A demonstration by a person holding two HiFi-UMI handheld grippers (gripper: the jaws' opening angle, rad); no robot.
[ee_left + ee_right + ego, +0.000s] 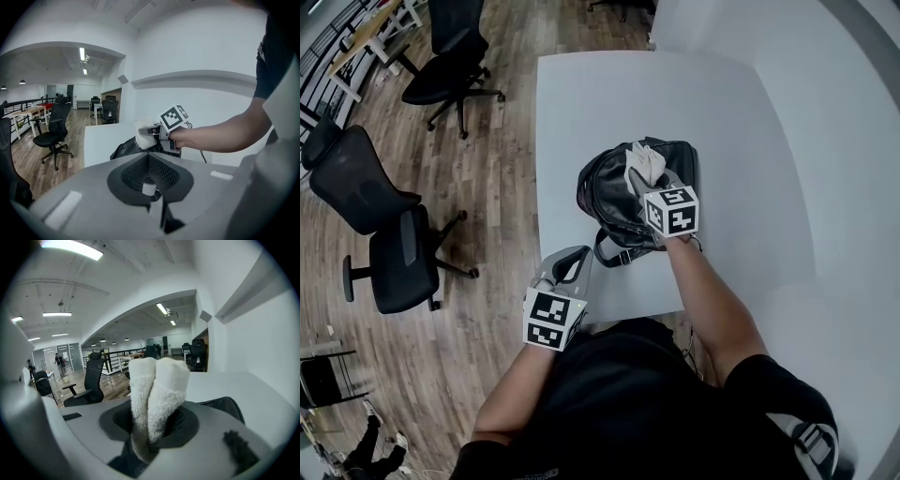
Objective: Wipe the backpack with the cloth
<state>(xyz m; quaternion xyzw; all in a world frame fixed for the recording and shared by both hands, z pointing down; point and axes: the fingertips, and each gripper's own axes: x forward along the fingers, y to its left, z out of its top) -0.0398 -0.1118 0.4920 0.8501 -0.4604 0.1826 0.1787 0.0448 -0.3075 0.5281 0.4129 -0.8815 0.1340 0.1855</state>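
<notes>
White surface [581, 103] first: over its near edge the left gripper [572, 266] hovers, fingers pressed together, empty. Farther in, the right gripper [643, 180] has its fingers clamped on a folded white cloth [646, 159] over the black backpack [605, 186], which lies mid-surface. Office chairs [392, 239] stand on the wood floor to the left.

The backpack [614, 192] is glossy black, the cloth [645, 161] white. The tabletop [581, 103] is plain white, the floor [497, 178] brown wood-plank, the chairs [389, 239] black. The left gripper [575, 257] and right gripper [641, 174] are grey, with black-and-white square-patterned cubes.
</notes>
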